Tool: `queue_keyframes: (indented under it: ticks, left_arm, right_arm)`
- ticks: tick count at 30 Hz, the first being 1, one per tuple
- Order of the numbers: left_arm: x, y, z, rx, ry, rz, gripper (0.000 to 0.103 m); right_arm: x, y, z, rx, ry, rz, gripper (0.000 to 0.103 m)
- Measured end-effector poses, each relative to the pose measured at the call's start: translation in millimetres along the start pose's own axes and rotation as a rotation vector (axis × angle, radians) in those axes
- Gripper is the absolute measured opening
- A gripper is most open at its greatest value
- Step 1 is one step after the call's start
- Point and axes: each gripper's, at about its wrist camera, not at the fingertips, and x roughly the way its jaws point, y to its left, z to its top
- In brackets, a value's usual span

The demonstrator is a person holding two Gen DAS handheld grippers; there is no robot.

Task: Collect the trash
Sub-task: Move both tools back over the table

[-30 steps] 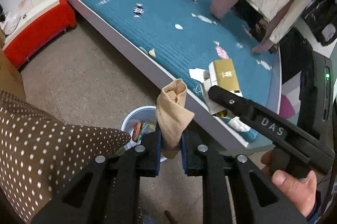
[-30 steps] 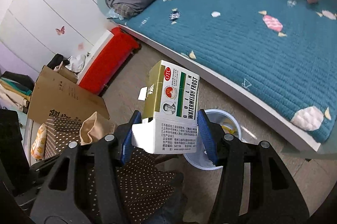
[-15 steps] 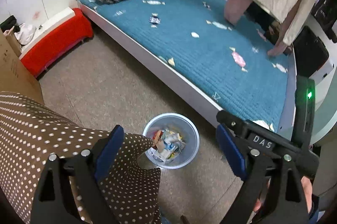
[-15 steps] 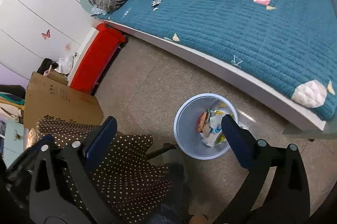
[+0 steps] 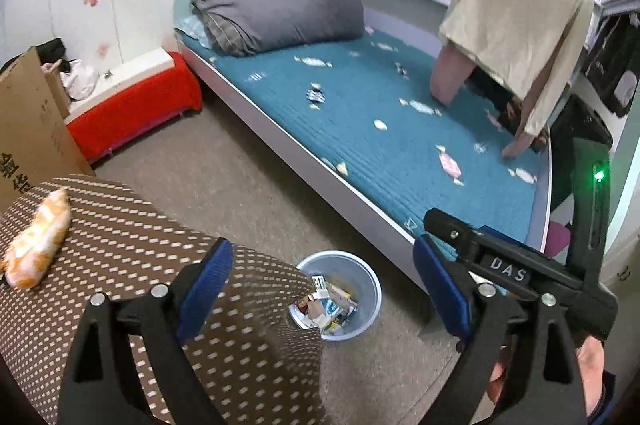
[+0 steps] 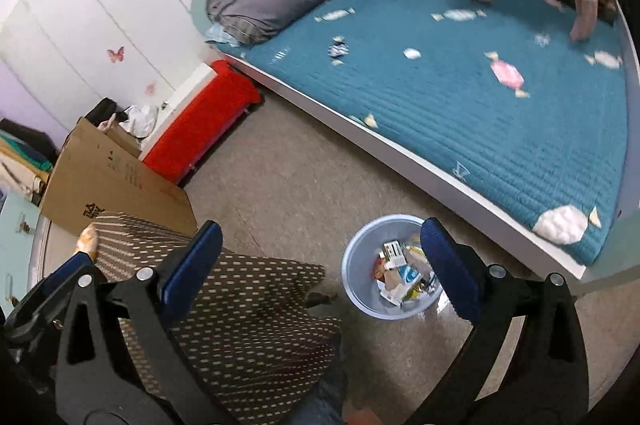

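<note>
A pale blue trash bin [image 5: 362, 277] stands on the floor beside the bed and holds crumpled boxes and wrappers; it also shows in the right wrist view [image 6: 360, 261]. My left gripper [image 5: 324, 289] is open and empty, held above the bin. My right gripper [image 6: 320, 265] is open and empty, also above the bin. An orange and white wrapper [image 5: 38, 239] lies on a brown dotted cushion [image 5: 132, 221] at the left. The right gripper's body shows in the left wrist view at the right [image 5: 516, 269].
A bed with a teal candy-print mattress [image 5: 400, 129] and a grey folded duvet [image 5: 276, 13] fills the right. A red bench [image 5: 136, 109] and a cardboard box [image 5: 28, 121] stand at the left. A person in beige [image 5: 520, 5] leans on the bed.
Both grippers opened. The tan piece left the left gripper and the medicine box left the right gripper; more trash now lies in the bin. Both cameras rose and tilted up.
</note>
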Motion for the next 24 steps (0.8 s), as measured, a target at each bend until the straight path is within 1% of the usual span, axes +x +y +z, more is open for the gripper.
queue_keyframes:
  ticks: [6,13,19,24]
  left_arm:
    - [-44.9,34.1,-10.8,-0.036,-0.062,0.045,0.090]
    - [-87.9,80.6,-28.7,-0.106,-0.115,0.069,0.090]
    - [-118.3,123.5,-49.5,-0.170,-0.162,0.125,0.091]
    - [-134.5,163.2,-67.3,-0.219,-0.178,0.173,0.091]
  right_arm:
    - [-25.1,51.7,-4.0,-0.078,-0.032,0.050,0.097]
    - [-42.8,115.7,-16.1,-0.172,-0.046,0.110,0.097]
    - [-46.7,168.2,-33.2,-0.258,-0.039,0.161,0.097]
    - [-41.1,210.4,-48.2,-0.316,-0.014,0.194,0.097]
